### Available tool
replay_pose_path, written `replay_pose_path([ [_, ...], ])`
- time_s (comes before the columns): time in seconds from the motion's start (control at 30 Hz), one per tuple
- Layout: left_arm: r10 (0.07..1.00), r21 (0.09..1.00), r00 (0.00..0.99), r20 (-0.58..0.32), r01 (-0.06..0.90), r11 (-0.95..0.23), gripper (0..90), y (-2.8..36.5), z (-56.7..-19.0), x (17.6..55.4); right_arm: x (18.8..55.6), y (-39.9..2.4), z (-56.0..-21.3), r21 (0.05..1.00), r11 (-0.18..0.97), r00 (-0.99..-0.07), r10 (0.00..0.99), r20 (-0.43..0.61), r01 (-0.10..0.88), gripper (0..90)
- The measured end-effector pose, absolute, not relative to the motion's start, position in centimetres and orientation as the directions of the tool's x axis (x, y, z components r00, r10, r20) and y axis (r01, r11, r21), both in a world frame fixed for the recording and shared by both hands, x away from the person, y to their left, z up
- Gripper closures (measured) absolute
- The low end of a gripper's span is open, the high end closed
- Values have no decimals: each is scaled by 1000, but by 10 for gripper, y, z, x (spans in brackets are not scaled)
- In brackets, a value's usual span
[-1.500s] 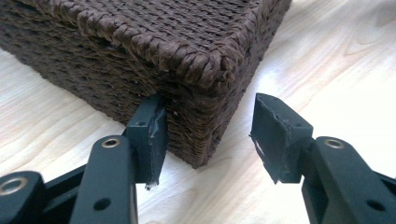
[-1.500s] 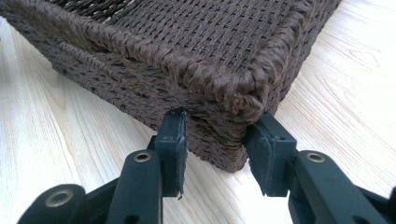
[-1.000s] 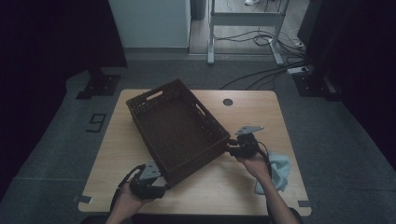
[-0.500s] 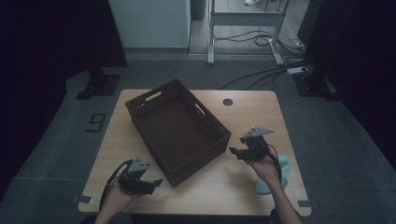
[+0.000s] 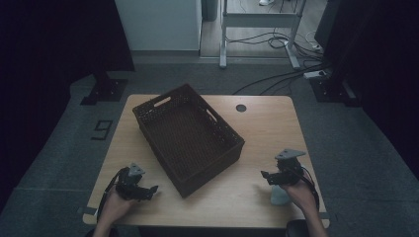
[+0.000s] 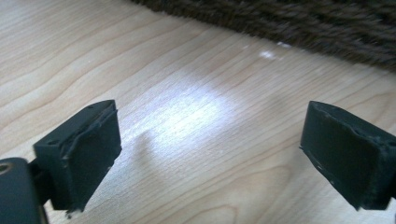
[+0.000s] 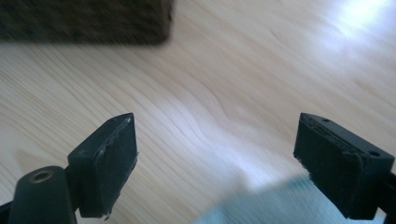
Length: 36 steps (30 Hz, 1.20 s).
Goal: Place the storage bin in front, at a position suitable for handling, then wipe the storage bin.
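**Both grippers spread wide, basket standing free on the table**

The left gripper [image 5: 148, 190] sits low near the table's [image 5: 267, 128] front left edge, its jaws spread wide with nothing between them. They have just been opening. In the left gripper view only bare wood shows between the two black pads [image 6: 84, 149], with the woven wall of the basket [image 6: 299, 23] across the top of the picture, close ahead but apart from the jaws. The left hand [image 5: 116, 205] lies almost flat on the wood, the gripper pointing level toward the basket's near corner.

The basket [image 5: 188, 138], dark, woven and seemingly empty, stands on the middle of the table, turned at an angle so that one corner points toward the person. Neither gripper touches it; I judge it to have been set down and let go, since it rests squarely on its base.

The right gripper [image 5: 267, 175] is near the front right edge, well apart from the basket, its jaws likewise spread and empty, and also just opened. Its own view shows bare wood between the pads [image 7: 109, 163], the basket's corner [image 7: 88, 21] at upper left, and a pale blue-green cloth [image 7: 275, 205] just beneath. The right hand [image 5: 299, 190] holds the gripper level above that cloth [image 5: 279, 195], aimed left across the table.
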<state>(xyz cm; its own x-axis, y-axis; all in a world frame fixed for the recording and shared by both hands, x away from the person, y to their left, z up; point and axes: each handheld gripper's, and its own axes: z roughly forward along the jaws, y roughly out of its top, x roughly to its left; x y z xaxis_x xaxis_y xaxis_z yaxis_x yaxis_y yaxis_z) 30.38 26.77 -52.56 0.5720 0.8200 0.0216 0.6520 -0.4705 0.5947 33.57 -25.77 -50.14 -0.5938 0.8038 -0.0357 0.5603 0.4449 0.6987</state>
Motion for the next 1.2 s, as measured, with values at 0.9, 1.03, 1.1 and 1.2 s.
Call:
replay_pose_path([
  [0.9, 812, 600, 583, -6, 652, -463, 0, 267, -543, 308, 337, -309, -531, 545, 415, -493, 870, -3, 728, 351],
  [1.03, 814, 604, 581, -6, 650, -460, 0, 267, -543, 308, 337, -308, -528, 525, 425, -500, 866, 2, 738, 478],
  [1.1, 819, 605, 574, -5, 654, -455, 0, 266, -544, 308, 336, -307, -526, 513, 422, -492, 870, 1, 747, 576],
  [1.2, 820, 605, 572, -6, 655, -453, 0, 266, -544, 308, 336, -307, -525, 505, 418, -484, 875, 1, 755, 680],
])
